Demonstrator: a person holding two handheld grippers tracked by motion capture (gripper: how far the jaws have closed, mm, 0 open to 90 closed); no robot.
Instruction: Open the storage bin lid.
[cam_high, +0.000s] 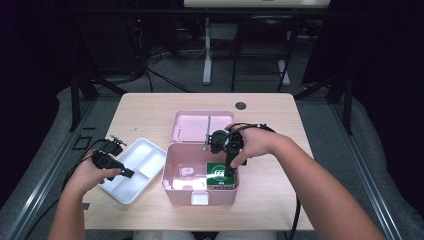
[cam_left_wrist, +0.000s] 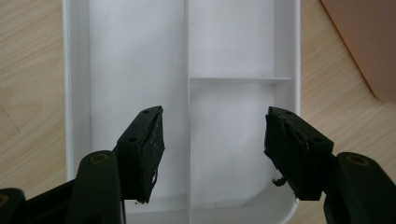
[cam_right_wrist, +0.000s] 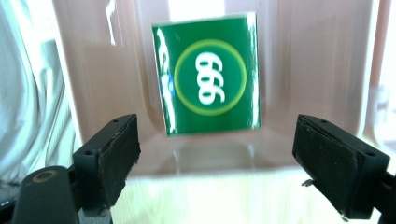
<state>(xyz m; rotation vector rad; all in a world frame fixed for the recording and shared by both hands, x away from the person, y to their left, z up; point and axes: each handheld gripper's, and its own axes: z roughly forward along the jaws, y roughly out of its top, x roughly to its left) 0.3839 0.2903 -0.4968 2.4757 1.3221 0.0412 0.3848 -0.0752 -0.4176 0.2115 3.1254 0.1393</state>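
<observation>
Both claws gape wide: left claw (cam_left_wrist: 215, 154) over a smooth white divided tray (cam_left_wrist: 77, 93), right claw (cam_right_wrist: 215, 158) above a glossy green box (cam_right_wrist: 208, 74).

Jaws spread; green box (cam_right_wrist: 208, 74) in pink bin (cam_right_wrist: 303, 70).

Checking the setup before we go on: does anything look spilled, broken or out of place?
Nothing stands out. The pink box sits open with its lid laid back, a green packet lies inside, and the white tray beside it is bare and intact. Both grippers, left and right, are open and hold nothing.
</observation>
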